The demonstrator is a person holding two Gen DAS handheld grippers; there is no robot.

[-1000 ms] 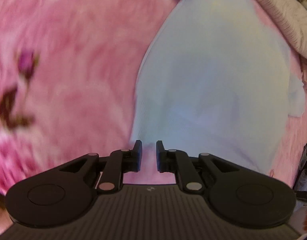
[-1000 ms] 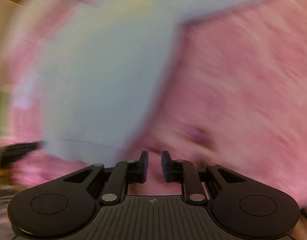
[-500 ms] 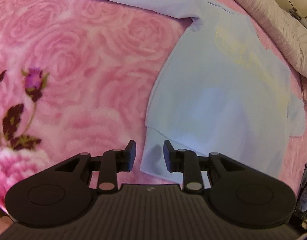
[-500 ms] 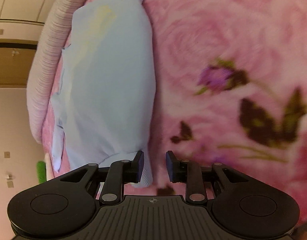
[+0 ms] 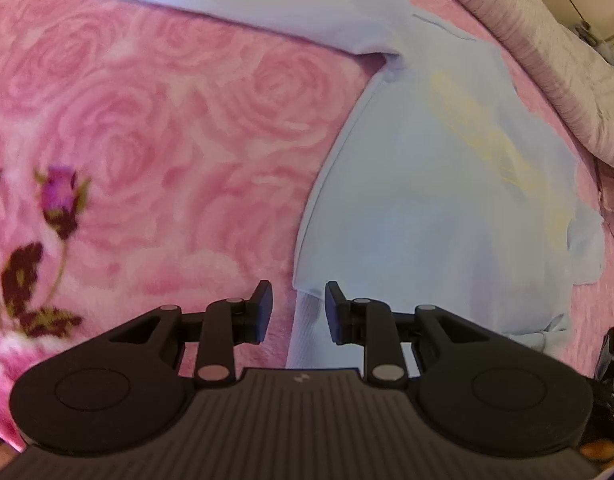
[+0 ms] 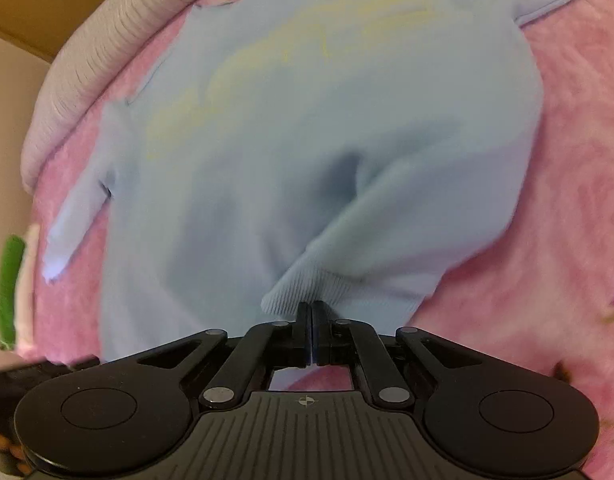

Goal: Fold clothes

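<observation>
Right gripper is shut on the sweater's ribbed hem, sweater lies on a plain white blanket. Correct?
Not quite. The right gripper is shut on the ribbed hem of the light blue sweater, but the blanket is pink with a rose pattern, not plain white. The left wrist view shows the roses clearly.

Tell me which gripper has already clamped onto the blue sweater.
The right gripper: its jaws have just closed on the sweater hem. The left gripper is open, straddling the edge.
</observation>
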